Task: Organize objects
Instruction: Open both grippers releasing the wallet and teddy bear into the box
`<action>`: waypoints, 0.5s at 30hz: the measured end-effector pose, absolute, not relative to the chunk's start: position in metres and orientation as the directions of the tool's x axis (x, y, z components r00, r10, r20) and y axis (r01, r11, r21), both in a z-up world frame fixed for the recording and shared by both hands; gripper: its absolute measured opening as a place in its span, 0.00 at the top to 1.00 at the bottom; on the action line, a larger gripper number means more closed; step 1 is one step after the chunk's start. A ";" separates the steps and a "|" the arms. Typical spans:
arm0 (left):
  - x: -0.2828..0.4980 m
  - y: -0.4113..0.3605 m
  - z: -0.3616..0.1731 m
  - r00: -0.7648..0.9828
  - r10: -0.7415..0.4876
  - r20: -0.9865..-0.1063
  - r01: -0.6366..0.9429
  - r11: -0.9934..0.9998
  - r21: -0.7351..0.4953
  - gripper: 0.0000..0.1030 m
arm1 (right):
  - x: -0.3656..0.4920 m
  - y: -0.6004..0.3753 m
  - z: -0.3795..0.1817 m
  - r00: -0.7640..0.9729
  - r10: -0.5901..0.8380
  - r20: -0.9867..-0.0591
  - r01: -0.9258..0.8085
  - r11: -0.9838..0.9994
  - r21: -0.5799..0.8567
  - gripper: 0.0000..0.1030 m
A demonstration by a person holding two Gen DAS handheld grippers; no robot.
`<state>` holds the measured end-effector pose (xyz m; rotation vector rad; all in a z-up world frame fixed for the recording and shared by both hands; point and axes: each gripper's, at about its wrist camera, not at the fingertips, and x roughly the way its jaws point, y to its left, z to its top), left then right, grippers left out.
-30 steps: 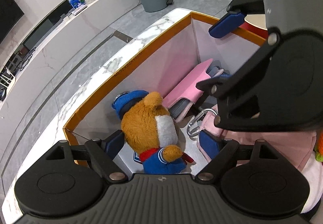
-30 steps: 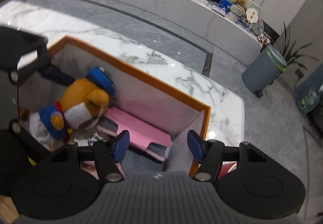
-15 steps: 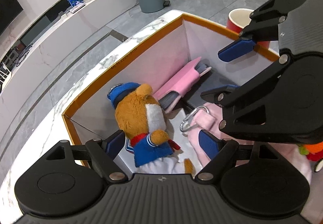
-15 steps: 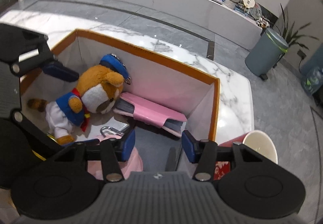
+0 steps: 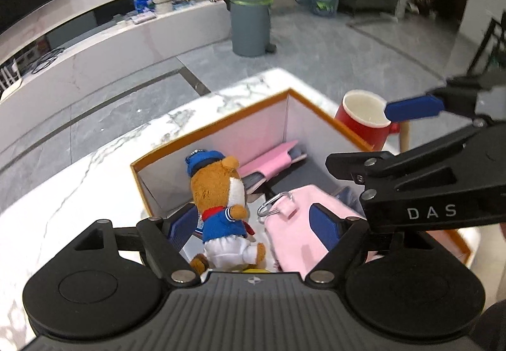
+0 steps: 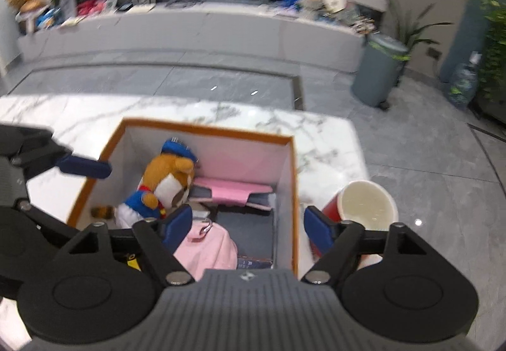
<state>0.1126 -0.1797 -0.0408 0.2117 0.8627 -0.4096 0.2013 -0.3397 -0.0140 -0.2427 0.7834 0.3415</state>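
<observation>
on white marble table (image 6: 329, 142), orange-rimmed box (image 6: 205, 129), grey tiled floor (image 6: 196, 78), bin (image 6: 378, 72)

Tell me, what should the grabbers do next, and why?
Probably the right gripper should swing over to the red cup and line up on it. The cup stands on the marble table outside the orange-rimmed box, while the plush bear, pink case and pink pouch already lie inside. Both grippers hold nothing; the right's jaws have just been opening.
</observation>
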 end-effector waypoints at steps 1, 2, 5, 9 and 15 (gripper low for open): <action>0.109 -0.179 -0.038 0.585 -0.267 -0.766 0.426 0.905 0.010 0.09 | 0.195 -0.340 -0.009 0.671 0.204 -0.713 -0.371 0.925 -0.084 0.23; 0.106 -0.178 -0.034 0.589 -0.269 -0.762 0.422 0.907 0.006 0.09 | 0.191 -0.340 -0.004 0.681 0.206 -0.703 -0.363 0.928 -0.080 0.22; 0.098 -0.177 -0.025 0.605 -0.262 -0.752 0.403 0.915 0.005 0.09 | 0.172 -0.341 0.010 0.718 0.200 -0.667 -0.341 0.936 -0.087 0.20; 0.086 -0.165 -0.013 0.613 -0.293 -0.734 0.365 0.929 -0.067 0.10 | 0.149 -0.341 0.023 0.768 0.178 -0.615 -0.293 0.952 -0.091 0.18; 0.067 -0.161 -0.008 0.663 -0.274 -0.697 0.346 0.937 -0.040 0.09 | 0.123 -0.352 0.029 0.796 0.200 -0.572 -0.229 0.973 0.021 0.11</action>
